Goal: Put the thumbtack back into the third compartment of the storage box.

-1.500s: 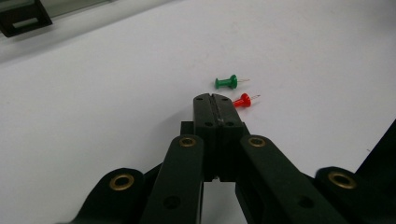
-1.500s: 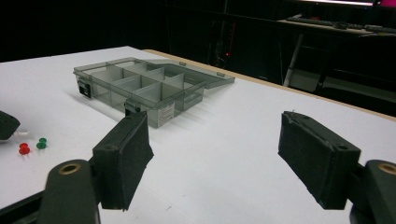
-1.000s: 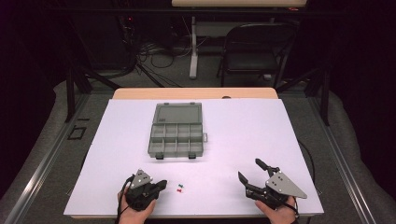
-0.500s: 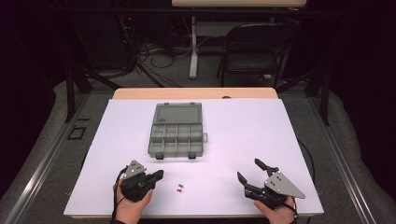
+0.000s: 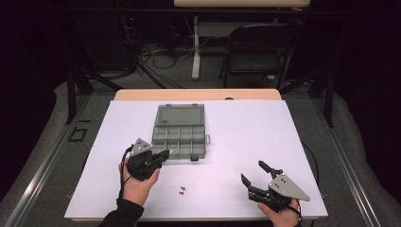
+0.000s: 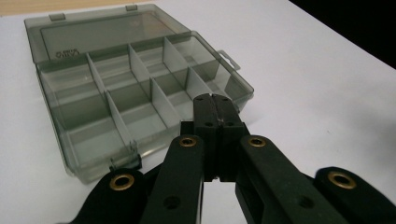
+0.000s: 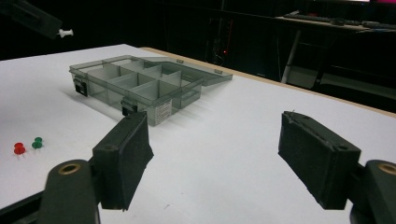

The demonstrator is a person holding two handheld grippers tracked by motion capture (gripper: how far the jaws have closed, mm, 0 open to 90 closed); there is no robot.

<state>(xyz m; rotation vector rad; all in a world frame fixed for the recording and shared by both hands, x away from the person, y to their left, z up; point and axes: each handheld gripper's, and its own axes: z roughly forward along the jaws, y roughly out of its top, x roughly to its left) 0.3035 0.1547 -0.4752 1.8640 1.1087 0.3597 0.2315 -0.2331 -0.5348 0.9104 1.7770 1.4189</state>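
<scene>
Now the left tongs hover at the near left corner of the open compartment box, clenched on a white pushpin. Over at four o'clock the right tongs rest released on the worktop; red and green pushpins lie between.

You are looking at an organizer box of smoky, translucent plastic, its lid smooth and glossy. Your left gripper is showing matt black plastic arms with brass-coloured rivets; your right gripper is wearing rough, dull black pads. The table cover is looking matt white, with a pale wood edge behind.
</scene>
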